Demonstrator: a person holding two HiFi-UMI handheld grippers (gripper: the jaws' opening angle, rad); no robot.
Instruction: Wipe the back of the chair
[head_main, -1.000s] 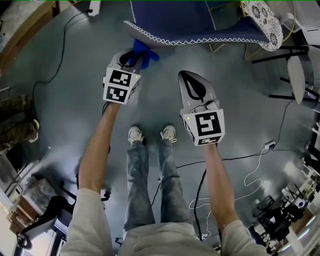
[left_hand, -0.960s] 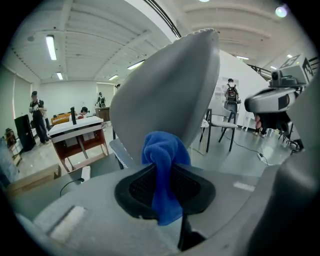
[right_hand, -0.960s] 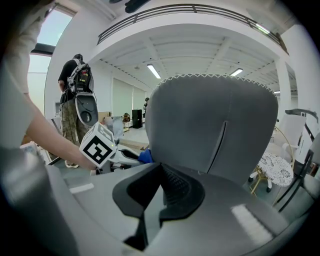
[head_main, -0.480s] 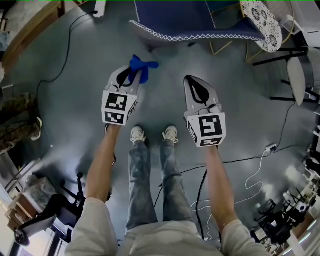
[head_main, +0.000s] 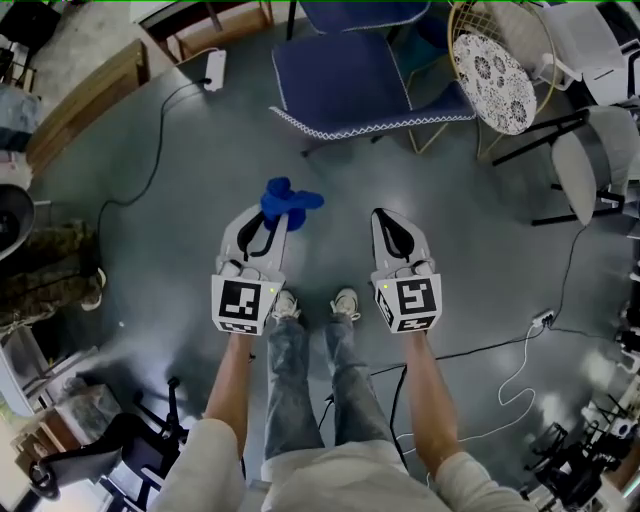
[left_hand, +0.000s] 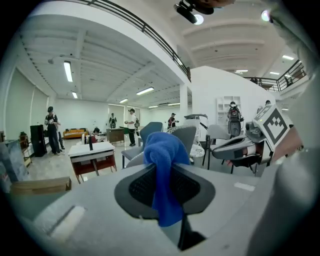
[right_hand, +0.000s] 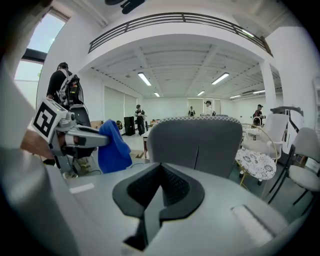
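Left gripper (left_hand: 165, 192) jaws clamped on the bunched blue fabric cloth (left_hand: 162, 160), wad sticking past the tips for wiping; right gripper (right_hand: 157, 192) jaws together on nothing (idle), blue white-trimmed padded chair back (right_hand: 200, 144) well ahead of both.

Left tool (head_main: 272, 220) with blue cloth (head_main: 288, 200) drawn back from chair (head_main: 350, 85); right tool (head_main: 386, 222) withdrawn too.

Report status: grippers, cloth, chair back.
Left gripper shut on blue cloth. Right gripper shut, empty. Chair ahead, cloth not touching its back. Nothing between.
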